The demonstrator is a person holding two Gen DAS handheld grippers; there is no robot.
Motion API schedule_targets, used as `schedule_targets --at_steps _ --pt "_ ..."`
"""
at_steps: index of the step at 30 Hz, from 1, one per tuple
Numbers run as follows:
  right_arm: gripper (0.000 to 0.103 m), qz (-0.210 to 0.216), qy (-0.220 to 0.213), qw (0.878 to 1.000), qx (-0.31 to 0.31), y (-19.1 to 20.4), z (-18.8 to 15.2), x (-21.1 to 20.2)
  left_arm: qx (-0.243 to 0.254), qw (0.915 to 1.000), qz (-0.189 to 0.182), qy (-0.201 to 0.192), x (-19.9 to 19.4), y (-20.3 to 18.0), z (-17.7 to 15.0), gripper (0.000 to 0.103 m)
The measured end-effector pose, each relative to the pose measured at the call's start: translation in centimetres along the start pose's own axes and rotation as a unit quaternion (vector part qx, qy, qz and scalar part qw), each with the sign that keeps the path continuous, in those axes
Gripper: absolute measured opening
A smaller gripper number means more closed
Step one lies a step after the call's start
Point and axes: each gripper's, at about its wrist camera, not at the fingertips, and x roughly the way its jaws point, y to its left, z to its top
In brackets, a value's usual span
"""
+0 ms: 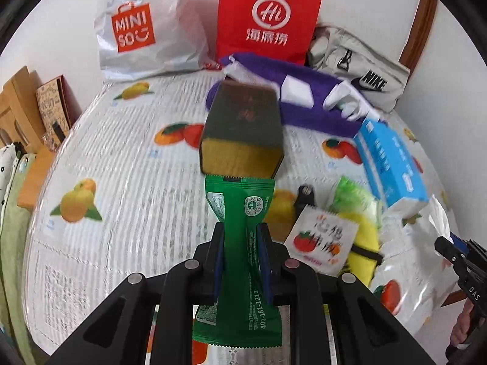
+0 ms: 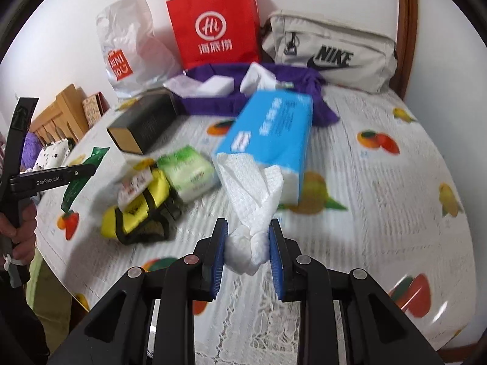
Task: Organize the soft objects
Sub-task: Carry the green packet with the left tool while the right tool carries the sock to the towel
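Covering the whole surface is a glossy, fruit-printed tablecloth [image 2: 380, 182] over lace, round-edged and slick with reflections. Against the wall at the back stand a stiff red paper bag [image 2: 213, 27], a crinkled silvery plastic bag [image 2: 127, 45] and a slouching beige canvas waist bag [image 2: 328, 51]. In front of these lies a fuzzy purple cloth [image 1: 304, 97], bunched into a long roll with white tissue scraps on it.

The blue tissue pack [image 2: 274, 127] is a soft rectangular block in smooth film; it tilts up off the cloth, hanging by a twisted, embossed white tissue [image 2: 255, 197] drawn from its open end. The right gripper [image 2: 248, 237] pinches that tissue's bunched tail between its ribbed blue pads.

Left of the pack, a dark scouring sponge [image 2: 143, 124] with a yellow foam face appears boxy and blurred; whether it rests on anything cannot be told. Below it cluster a pale green tissue packet [image 2: 188, 173], a yellow fabric pouch [image 2: 137, 206] with black trim, and a small white sachet [image 1: 322, 240] with a tomato print and serrated edges.

The left gripper [image 1: 242, 240] squeezes a green foil snack wrapper [image 1: 240, 273] at its waist, crimped ends flaring above and below the narrow fingers.
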Motion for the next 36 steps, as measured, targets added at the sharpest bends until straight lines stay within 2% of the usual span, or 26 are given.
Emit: schedule_targets --at_steps 15,28,36 --pt "0.027 0.014 -0.036 0.999 -0.008 -0.6 7.6 -0.4 0.004 0.9996 -0.01 -0.027 -1.5 -0.8 7.1 0.02" --pt "0.027 0.007 -0.06 0.998 -0.002 -2.7 16.4 3.8 0.021 0.9996 -0.017 -0.012 3.3 -2.3 14.3 0.02" --pt "0.027 -0.013 -0.04 0.999 -0.003 -4.6 19.6 8.3 0.02 0.9996 -0.019 0.005 7.0 -2.6 17.9 0.02"
